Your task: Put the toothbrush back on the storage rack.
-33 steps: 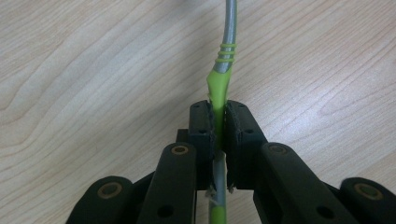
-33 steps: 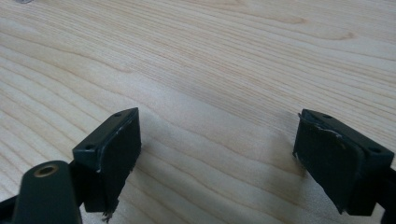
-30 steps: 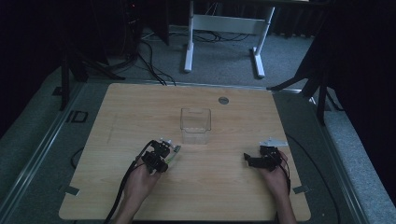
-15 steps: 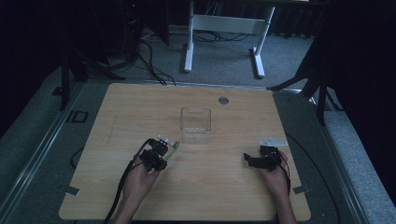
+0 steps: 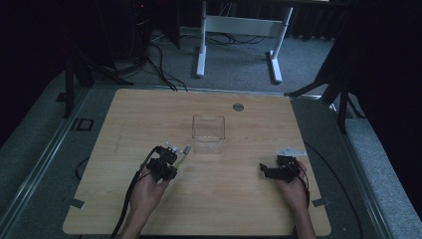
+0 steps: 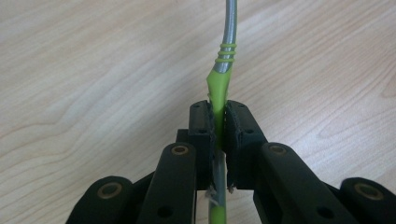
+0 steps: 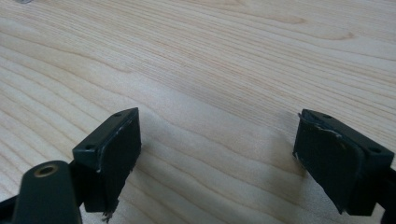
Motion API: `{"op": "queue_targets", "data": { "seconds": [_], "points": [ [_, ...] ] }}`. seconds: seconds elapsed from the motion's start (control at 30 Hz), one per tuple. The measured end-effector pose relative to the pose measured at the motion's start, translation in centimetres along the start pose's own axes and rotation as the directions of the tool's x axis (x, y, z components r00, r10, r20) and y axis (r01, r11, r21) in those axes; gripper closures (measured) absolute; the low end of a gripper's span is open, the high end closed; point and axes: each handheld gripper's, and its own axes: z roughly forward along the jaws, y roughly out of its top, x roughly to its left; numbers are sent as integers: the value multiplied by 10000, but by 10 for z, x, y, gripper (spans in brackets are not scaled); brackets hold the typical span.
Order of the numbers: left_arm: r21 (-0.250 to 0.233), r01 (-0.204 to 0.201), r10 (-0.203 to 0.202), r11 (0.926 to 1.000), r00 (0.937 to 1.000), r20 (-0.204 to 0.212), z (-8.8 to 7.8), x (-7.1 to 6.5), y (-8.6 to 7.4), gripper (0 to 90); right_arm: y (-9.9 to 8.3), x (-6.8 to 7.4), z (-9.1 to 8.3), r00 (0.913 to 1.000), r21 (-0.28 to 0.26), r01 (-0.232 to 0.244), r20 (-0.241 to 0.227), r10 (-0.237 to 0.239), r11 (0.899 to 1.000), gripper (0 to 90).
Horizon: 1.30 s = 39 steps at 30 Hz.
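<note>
Clamped jaws of the left gripper (image 6: 218,122) pinch a thin utensil (image 6: 221,84) with a green handle and a grey metal stem; the handle runs between the two pads and the stem sticks out ahead of them over the wood. From the high view, the left gripper (image 5: 171,155) holds this utensil (image 5: 183,151) low over the table (image 5: 124,119), just beside the near left corner of a clear plastic box (image 5: 208,134) that stands near the table's middle.

Against the earlier frames, the left gripper has slid only a little toward the near edge, with the utensil in the same grip; the right one has not shifted, and the box stands where it did.

The person's left hand (image 5: 149,186) comes in from the near edge, angled up and to the right toward the box. Their right hand (image 5: 293,186) rests well apart at the right side, its gripper pointing left.

Jaws of the right gripper (image 7: 215,158) stand wide apart over bare wood with nothing between them; the high view shows it (image 5: 266,170) low to the table.
</note>
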Motion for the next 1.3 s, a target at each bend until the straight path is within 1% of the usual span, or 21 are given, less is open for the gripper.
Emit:
{"op": "queue_targets", "data": {
  "seconds": [0.13, 0.37, 0.63, 0.8, 1.1, 1.3],
  "points": [
    [-214, -125, 123, 9997, 9999, -93, -3, -1, 1, 818, 0, 0, 0, 10000, 7, -9, 0, 9, 10000, 148],
    [-580, -131, 121, 9982, 9998, -176, -4, -2, 0, 818, 0, 0, 0, 10000, 7, -9, -1, 9, 10000, 148],
    [-966, -18, -7, 9953, 9997, -261, -8, -1, 1, 818, 0, 0, 0, 10000, 6, -8, -1, 8, 10000, 148],
    [-1075, 7, -32, 9942, 9997, -234, -10, 0, 2, 818, 0, 0, 0, 10000, 6, -8, 0, 8, 10000, 148],
    [-1410, 59, -90, 9900, 9997, -215, -11, 1, 1, 818, 0, 0, 0, 10000, 3, -2, -2, 2, 10000, 148],
    [-1671, 91, -133, 9859, 9996, -244, -12, 2, -1, 818, 0, 0, 0, 10000, 6, -11, -1, 11, 10000, 148]
  ]
}}
